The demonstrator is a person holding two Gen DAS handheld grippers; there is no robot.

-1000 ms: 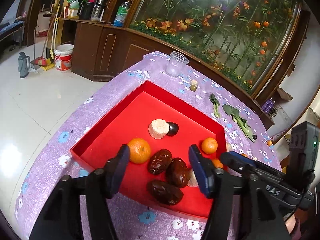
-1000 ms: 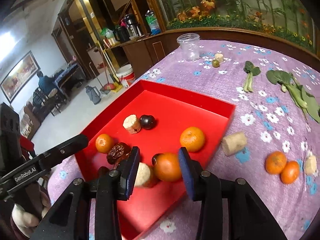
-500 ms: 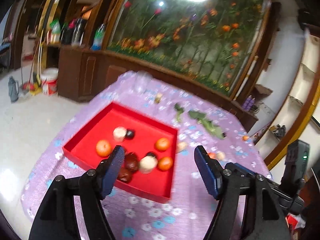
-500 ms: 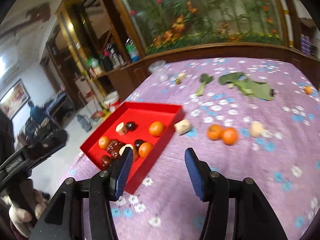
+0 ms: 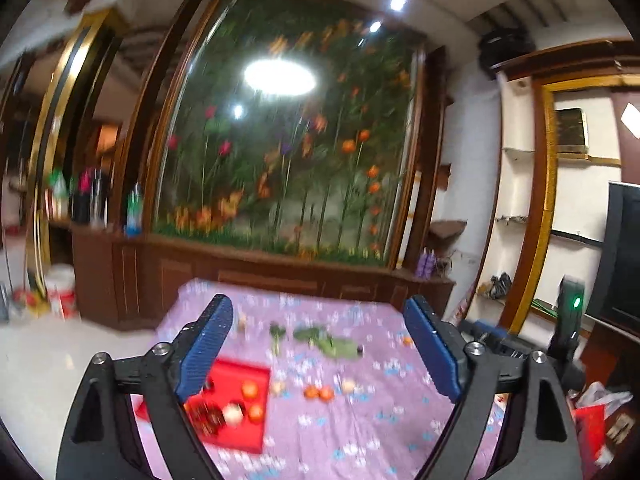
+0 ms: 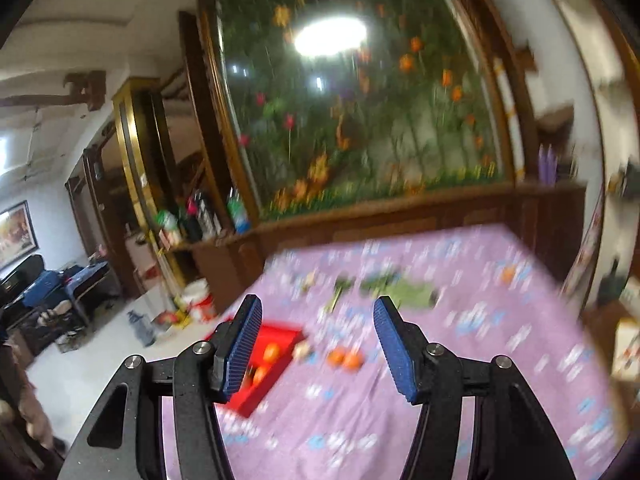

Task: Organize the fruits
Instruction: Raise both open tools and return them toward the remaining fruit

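Note:
Both views are motion-blurred. A red tray (image 5: 248, 436) (image 6: 248, 404) lies on the purple flowered tablecloth (image 5: 360, 420) and holds oranges (image 5: 250, 390), dark dates (image 5: 206, 416) and a pale piece. Two oranges (image 5: 318, 393) (image 6: 344, 360) and pale pieces (image 5: 348, 386) lie on the cloth right of the tray. My left gripper (image 5: 317, 308) is high above and well back from the table, its jaws opening with nothing between them. My right gripper (image 6: 317, 304) is likewise raised and back, jaws opening and empty.
Leafy greens (image 5: 328, 342) (image 6: 400, 290) and a small orange (image 6: 508, 274) lie farther back on the cloth. A white bucket (image 6: 196, 300) stands on the floor to the left. A wooden cabinet with a flower mural (image 5: 280, 160) stands behind the table.
Both grippers have pulled back and up from the tray, so the table looks small and far. Both jaws stand wider. The orange once between the right fingers now lies in the tray.

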